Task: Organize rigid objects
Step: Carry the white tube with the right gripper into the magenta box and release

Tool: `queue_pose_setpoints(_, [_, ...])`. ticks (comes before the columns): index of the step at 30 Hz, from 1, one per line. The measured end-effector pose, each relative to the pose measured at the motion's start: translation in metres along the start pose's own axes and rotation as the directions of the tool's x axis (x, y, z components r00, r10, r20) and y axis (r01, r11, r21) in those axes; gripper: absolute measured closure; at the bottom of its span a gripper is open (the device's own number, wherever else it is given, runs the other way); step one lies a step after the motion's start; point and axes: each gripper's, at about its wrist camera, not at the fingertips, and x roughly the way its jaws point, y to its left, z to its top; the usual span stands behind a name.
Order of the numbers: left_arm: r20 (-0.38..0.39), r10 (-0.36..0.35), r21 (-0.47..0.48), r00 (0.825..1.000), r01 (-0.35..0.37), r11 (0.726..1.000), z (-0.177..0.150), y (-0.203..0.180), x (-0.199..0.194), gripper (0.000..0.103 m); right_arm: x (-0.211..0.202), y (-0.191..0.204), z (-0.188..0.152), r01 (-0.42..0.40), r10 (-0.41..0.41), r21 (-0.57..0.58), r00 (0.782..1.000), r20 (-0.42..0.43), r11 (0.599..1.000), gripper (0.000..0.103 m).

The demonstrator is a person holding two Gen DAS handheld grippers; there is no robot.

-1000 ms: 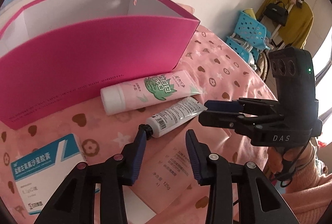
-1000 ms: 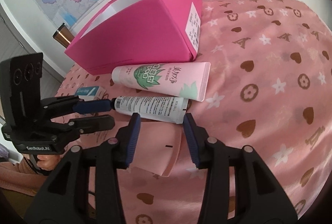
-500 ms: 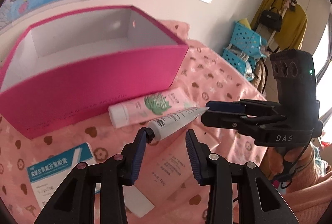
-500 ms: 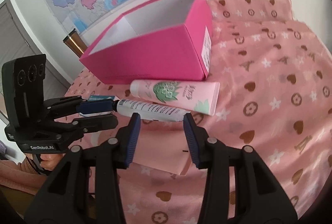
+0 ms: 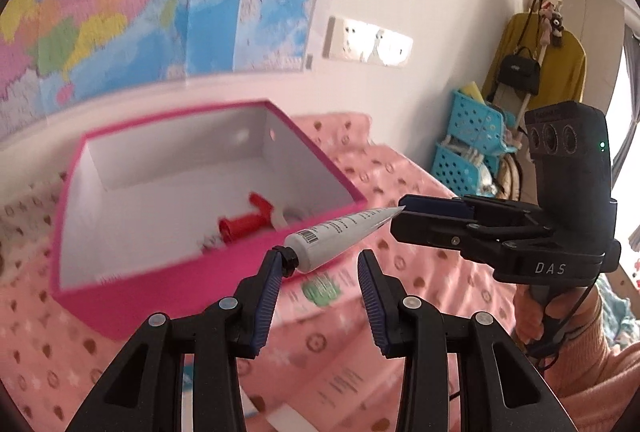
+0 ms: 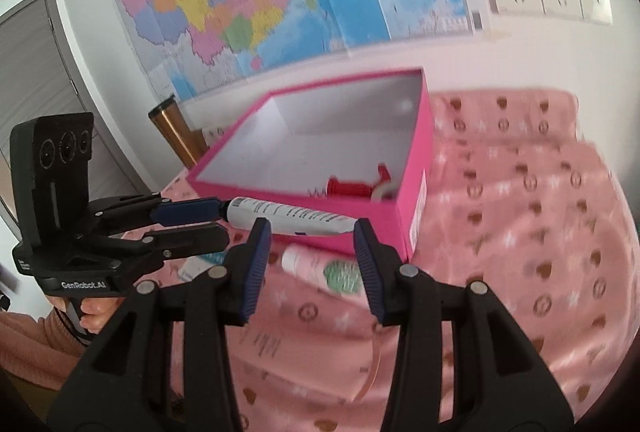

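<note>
Left wrist view: the left gripper (image 5: 320,264) stands wide open, and the black cap of the white ointment tube (image 5: 340,232) touches only the inner pad of one finger. The flat crimped end of the tube touches a blue finger of the right gripper (image 6: 312,228), which in its own view is also wide open. So neither tool closes on the tube. It seems to be pressed lengthwise between one finger of each tool, and it hangs in the air at the front wall of the pink box (image 5: 160,272), with the crimped end pointing over the rim.

I judge the tube to be light. Its body is soft and will dent or bend if it is squeezed. The cap and shoulder are the stiff part, and the crimp is thin and can slip off a pad. This end-to-end hold looks weak, because a small loss of pressure would let the tube fall. A safer place to take hold is across the shoulder, just beside the cap.

A red object (image 5: 244,224) already lies inside the box. What it is I cannot tell. A pink tube (image 6: 320,268) lies on the pink cloth (image 6: 520,232) just beside the box.
</note>
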Motion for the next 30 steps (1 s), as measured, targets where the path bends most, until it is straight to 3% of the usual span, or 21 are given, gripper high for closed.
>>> queue_pose_setpoints(5, [0.015, 0.033, 0.007, 0.999, -0.033, 0.999, 0.016, 0.01, 0.006, 0.064, 0.009, -0.005, 0.023, -0.012, 0.013, -0.004, 1.0, 0.028, 1.0, 0.057])
queue_pose_setpoints(11, [-0.014, 0.044, -0.025, 0.999, -0.044, 0.999, 0.023, 0.026, 0.026, 0.064, 0.028, -0.01, 0.037, 0.015, -0.015, -0.02, 1.0, 0.004, 1.0, 0.057])
queue_pose_setpoints(30, [-0.085, 0.062, -0.071, 0.994, -0.068, 0.995, 0.023, 0.043, 0.063, 0.064, 0.063, -0.029, 0.031, 0.062, -0.061, 0.011, 0.995, -0.077, 0.998, 0.057])
